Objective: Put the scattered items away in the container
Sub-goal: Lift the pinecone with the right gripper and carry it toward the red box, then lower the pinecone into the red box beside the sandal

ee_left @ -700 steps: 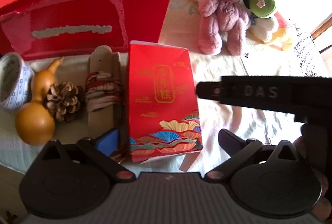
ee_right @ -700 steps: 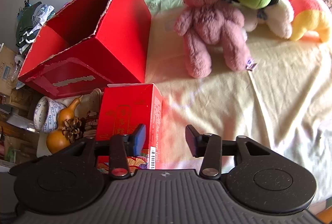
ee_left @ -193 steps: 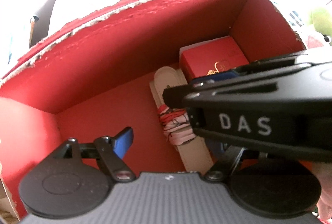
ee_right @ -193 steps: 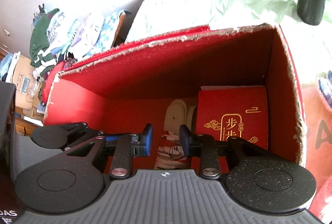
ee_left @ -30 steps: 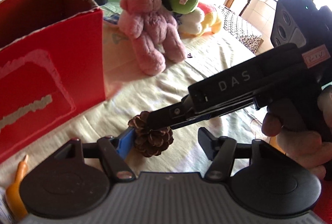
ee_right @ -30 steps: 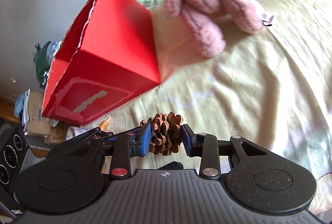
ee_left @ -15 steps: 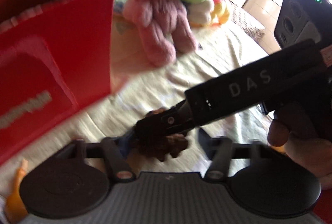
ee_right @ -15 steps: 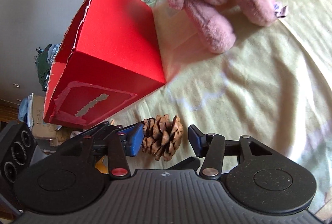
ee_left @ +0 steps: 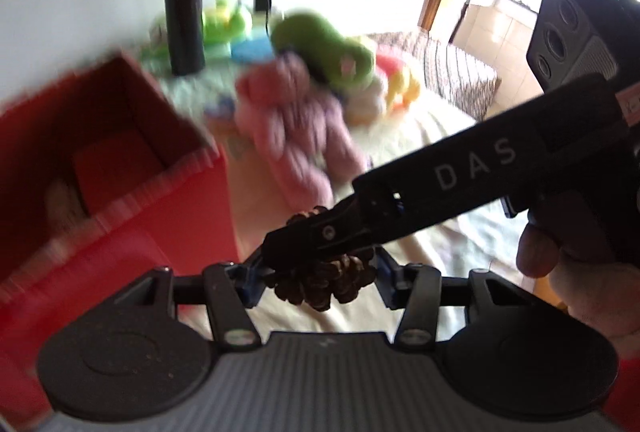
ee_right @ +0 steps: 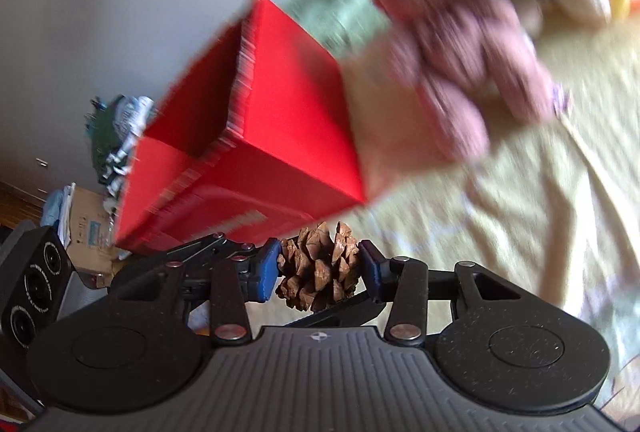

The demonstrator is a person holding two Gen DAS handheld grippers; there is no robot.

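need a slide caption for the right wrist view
Right tool holds a pine cone between its blue pads, lifted above the cream sheet, red box behind.

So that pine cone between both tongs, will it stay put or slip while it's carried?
The pine cone looks stiff and light, so it should carry easily. Its open, jagged scales give the right tongs and left tongs uneven contact, so it might twist. Scale tips look brittle; a hard squeeze could chip them.

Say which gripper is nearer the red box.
Left gripper: beside the red box, jaws just closing on the pine cone. Right gripper reaches from the far side, jaws just widened, cone between them.
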